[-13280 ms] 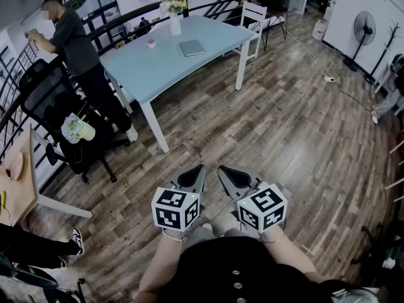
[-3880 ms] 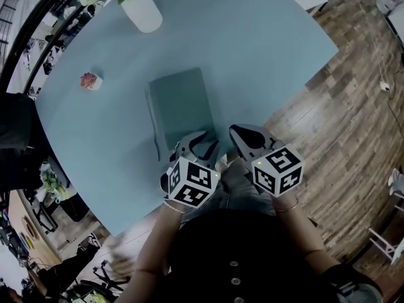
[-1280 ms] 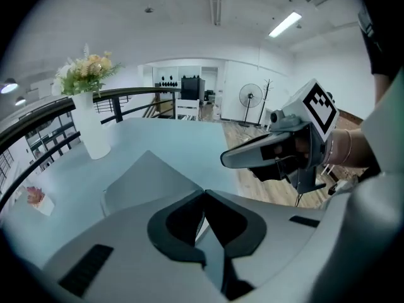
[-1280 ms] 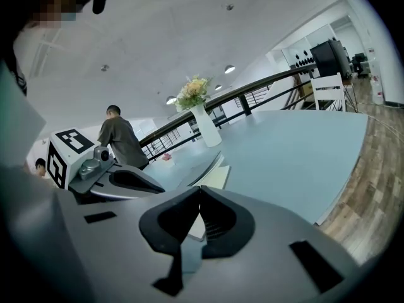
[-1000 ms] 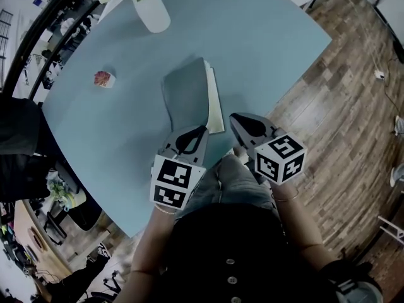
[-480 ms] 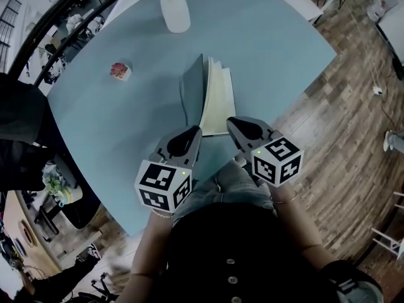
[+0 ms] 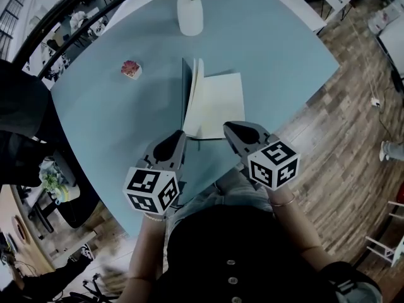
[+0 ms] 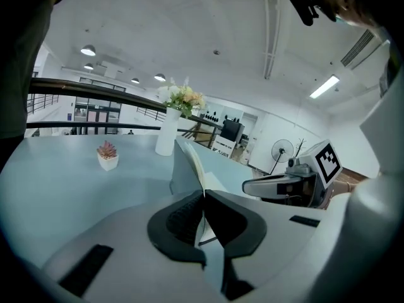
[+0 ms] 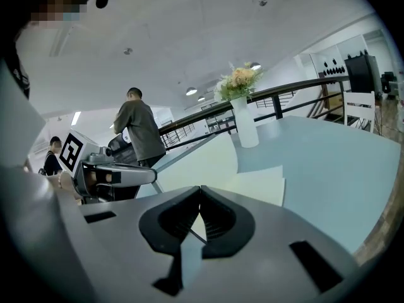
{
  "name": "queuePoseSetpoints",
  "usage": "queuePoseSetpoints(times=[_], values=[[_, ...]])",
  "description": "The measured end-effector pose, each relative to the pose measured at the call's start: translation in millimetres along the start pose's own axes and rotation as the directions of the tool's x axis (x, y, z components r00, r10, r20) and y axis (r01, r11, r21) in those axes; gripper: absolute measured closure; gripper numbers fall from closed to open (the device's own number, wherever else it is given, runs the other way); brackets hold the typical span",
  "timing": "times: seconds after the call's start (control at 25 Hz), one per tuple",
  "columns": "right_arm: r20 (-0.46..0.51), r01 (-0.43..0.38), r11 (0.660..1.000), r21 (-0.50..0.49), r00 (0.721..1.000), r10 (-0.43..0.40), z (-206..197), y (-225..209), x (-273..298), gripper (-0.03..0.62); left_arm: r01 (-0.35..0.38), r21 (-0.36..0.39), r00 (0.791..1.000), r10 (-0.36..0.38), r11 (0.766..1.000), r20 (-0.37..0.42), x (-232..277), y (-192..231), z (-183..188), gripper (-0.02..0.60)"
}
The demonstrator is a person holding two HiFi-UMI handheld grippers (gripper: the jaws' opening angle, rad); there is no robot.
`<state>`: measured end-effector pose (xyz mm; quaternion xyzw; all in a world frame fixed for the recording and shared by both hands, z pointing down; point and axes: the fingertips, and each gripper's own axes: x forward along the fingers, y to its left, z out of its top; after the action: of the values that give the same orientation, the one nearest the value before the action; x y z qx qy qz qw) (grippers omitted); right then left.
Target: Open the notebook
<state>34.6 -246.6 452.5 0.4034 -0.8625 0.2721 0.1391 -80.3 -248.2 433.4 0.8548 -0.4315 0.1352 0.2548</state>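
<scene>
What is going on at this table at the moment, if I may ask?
A person with a handheld tool in each hand is opening a grey-covered notebook with cream pages on the pale blue table. The left tool is shut on the near corner of the cover, which stands upright. The right tool, jaws together, sits by the near right corner of the flat-lying pages; contact is unclear.
</scene>
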Motion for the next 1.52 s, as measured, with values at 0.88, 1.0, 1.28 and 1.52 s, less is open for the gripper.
queuePoseSetpoints(times=[0.88,1.0,1.28,1.52], values=[[-0.086,-0.045,0.999,0.005,0.995,0.046,-21.4,26.5,40.3,0.589,-0.141,-0.024,0.981,0.137,0.990,-0.138,-16.9,88.7,-56.1,0.546],[-0.099,-0.040,0.999,0.013,0.994,0.041,-26.7,25.6,44.2,0.590,-0.153,-0.034,0.976,0.145,0.988,-0.163,-14.0,98.8,-67.5,0.546],[-0.120,-0.029,0.999,0.035,0.992,0.033,-40.2,27.7,51.8,0.589,-0.188,-0.084,0.968,0.170,0.978,-0.186,-6.8,118.3,-90.0,0.546],[-0.134,-0.021,0.999,0.050,0.991,0.027,-50.4,32.5,55.9,0.589,-0.205,-0.089,0.958,0.181,0.975,-0.224,-2.1,128.3,-100.3,0.546]])
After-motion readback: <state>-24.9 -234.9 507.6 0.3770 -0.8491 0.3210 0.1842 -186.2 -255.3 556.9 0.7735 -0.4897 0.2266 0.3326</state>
